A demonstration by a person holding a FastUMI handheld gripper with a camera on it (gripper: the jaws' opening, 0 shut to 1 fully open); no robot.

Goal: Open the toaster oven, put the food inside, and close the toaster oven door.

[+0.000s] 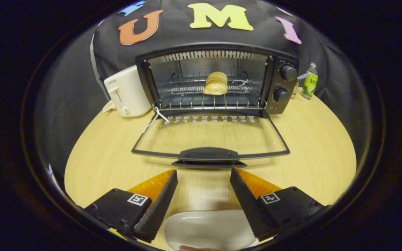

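Note:
The black toaster oven point(274, 87) stands at the back of the wooden table with its glass door point(210, 139) folded down flat toward me. A pale bread roll point(215, 83) lies on the wire rack point(201, 99) inside. The door's dark handle point(208, 154) is just ahead of my fingertips. My gripper point(203, 170) is open, fingers wide apart, nothing between them. A white plate point(208, 228) with nothing on it lies on the table below and between the fingers.
A white pop-up toaster point(126, 92) stands left of the oven, touching its side. A green bottle point(309, 82) stands to the oven's right near the cloth wall. The wooden table point(319, 146) spreads to both sides of the door.

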